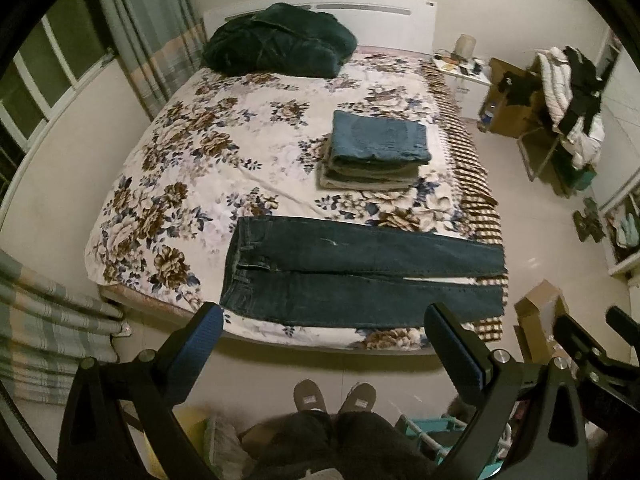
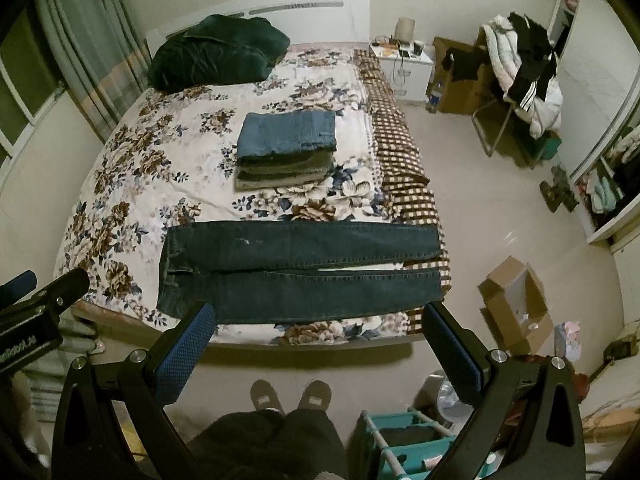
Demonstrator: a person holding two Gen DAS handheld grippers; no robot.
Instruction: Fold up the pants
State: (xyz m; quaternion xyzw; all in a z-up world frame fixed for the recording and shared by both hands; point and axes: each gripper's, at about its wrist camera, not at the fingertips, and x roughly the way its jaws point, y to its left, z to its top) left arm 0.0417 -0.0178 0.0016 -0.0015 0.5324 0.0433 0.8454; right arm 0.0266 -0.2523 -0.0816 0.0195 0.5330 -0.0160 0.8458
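Note:
A pair of dark blue jeans (image 1: pixel 360 272) lies flat across the near edge of the bed, waistband to the left, both legs stretched right to the bed's edge; it also shows in the right wrist view (image 2: pixel 300 272). My left gripper (image 1: pixel 324 320) is open and empty, held high above the bed's near edge. My right gripper (image 2: pixel 320 316) is open and empty too, at a similar height. The right gripper's body shows at the right edge of the left wrist view (image 1: pixel 592 348), and the left gripper at the left edge of the right wrist view (image 2: pixel 36 304).
A stack of folded pants (image 1: pixel 376 148) sits mid-bed on the floral bedspread (image 1: pixel 224 152). A dark green blanket (image 1: pixel 280 40) lies by the headboard. An open cardboard box (image 2: pixel 516 304), a teal basket (image 2: pixel 404 440) and a chair with clothes (image 2: pixel 524 80) stand on the floor at right.

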